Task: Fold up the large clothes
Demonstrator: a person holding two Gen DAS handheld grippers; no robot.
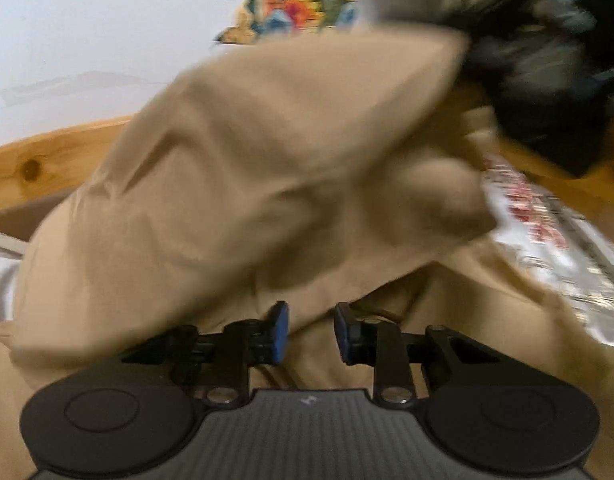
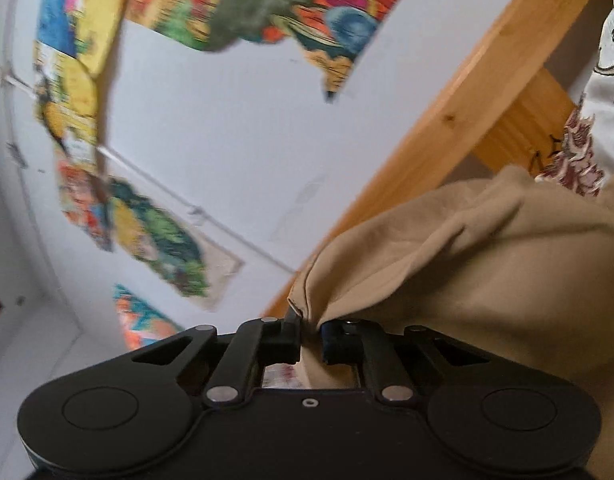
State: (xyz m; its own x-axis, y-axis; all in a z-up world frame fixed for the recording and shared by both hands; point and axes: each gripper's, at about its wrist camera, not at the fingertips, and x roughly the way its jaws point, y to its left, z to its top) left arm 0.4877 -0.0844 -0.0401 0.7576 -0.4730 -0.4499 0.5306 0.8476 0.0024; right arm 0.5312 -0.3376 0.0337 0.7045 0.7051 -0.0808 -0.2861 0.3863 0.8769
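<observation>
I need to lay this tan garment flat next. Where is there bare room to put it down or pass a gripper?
Little shows bare. The tan garment fills most of the left wrist view. A strip of patterned bedcover shows right of it, crowded above by a dark bundle. Beside the wooden bed frame only white wall is open. The right gripper pinches the garment's edge.

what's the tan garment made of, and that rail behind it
The tan garment looks like a soft matte woven cloth, perhaps cotton: it creases and bunches where the right gripper pinches it. The rail looks like varnished pine, showing orange grain and knots.
</observation>
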